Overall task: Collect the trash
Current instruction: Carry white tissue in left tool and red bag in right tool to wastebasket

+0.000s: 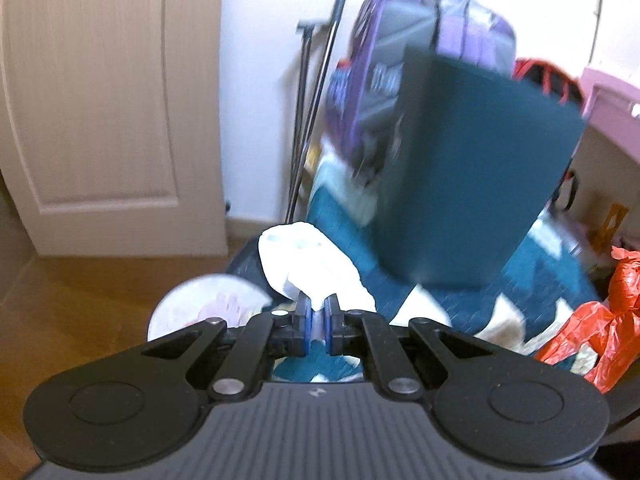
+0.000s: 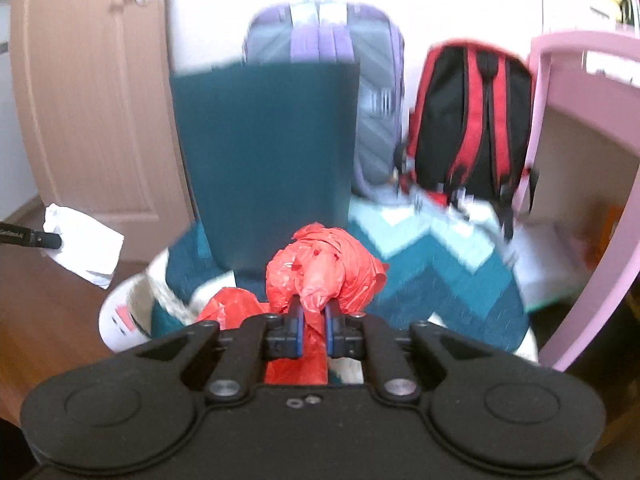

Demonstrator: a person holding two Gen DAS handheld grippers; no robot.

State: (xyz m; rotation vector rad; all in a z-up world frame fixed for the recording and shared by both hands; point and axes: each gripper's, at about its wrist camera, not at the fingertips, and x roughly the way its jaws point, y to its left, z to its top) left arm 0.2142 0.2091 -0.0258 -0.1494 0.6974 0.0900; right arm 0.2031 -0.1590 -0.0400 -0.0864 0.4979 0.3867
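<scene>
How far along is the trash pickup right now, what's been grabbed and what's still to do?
Done: both pieces are picked up. In hand: the left gripper is shut on crumpled white paper, and the right gripper is shut on a crumpled red plastic bag. Left: neither is dropped off yet. The tall teal bin ahead on the zigzag rug looks like the likely destination.

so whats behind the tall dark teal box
A purple and grey suitcase stands behind the tall dark teal box, against the white wall, with a red and black backpack beside it. The suitcase's lower left part is covered by the box.
</scene>
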